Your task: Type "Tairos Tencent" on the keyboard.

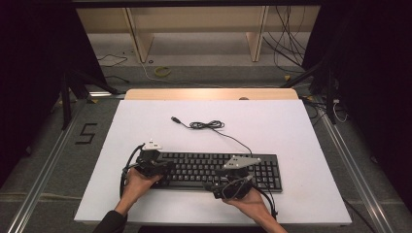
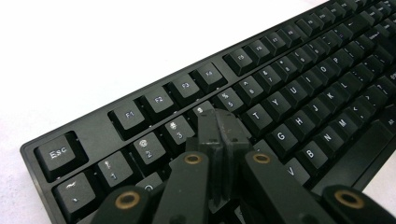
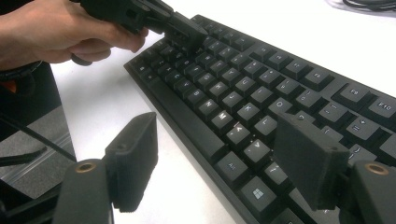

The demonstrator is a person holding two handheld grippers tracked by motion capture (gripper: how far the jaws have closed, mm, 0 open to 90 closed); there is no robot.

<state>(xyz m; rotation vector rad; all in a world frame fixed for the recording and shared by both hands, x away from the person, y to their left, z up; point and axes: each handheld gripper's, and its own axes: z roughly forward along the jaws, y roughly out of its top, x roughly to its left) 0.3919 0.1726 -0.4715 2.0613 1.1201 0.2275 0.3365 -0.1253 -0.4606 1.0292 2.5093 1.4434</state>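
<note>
A black keyboard [image 1: 204, 170] lies across the near half of the white table [image 1: 272, 121]. Its black cable [image 1: 209, 125] runs back to a loose coil and a USB plug [image 1: 174, 118]. My left gripper [image 1: 166, 167] is at the keyboard's left end. In the left gripper view the left gripper [image 2: 219, 128] is shut with nothing in it, its tips resting over the number row of the keyboard [image 2: 299, 79]. My right gripper [image 1: 214, 187] stands open at the front edge. The front edge of the keyboard [image 3: 243, 88] lies between the spread jaws of the right gripper [image 3: 219, 158].
In the right gripper view the other hand [image 3: 56, 32] holds the left gripper [image 3: 187, 33] over the far keys. A wooden shelf [image 1: 194, 29] stands beyond the table, with cables [image 1: 286, 43] on the floor. A "5" mark [image 1: 86, 133] is on the floor at left.
</note>
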